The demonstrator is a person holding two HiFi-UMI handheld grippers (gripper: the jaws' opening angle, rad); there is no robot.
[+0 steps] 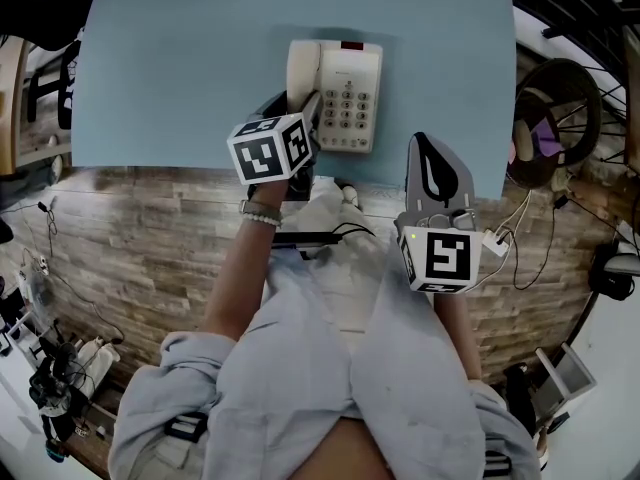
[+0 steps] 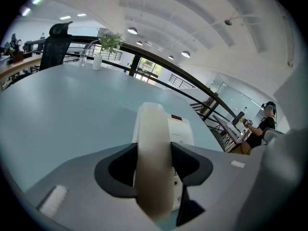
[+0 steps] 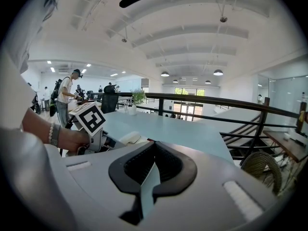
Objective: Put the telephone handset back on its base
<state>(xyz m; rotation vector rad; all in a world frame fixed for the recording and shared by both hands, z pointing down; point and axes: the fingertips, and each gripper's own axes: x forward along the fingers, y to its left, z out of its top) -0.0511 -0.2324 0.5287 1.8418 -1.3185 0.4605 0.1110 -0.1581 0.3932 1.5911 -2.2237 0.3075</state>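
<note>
Clamping the cream plastic telephone handset (image 2: 153, 129) mid-shaft with my left gripper (image 2: 154, 170); I judge it rigid, light, slick; right gripper (image 3: 151, 170) jaws closed, empty.

Left tool (image 2: 153, 166) grips the handset (image 2: 151, 129) beside the base (image 2: 183, 134).

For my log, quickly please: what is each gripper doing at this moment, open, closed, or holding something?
Left gripper: closed on the telephone handset.
Right gripper: closed, holding nothing.
</note>
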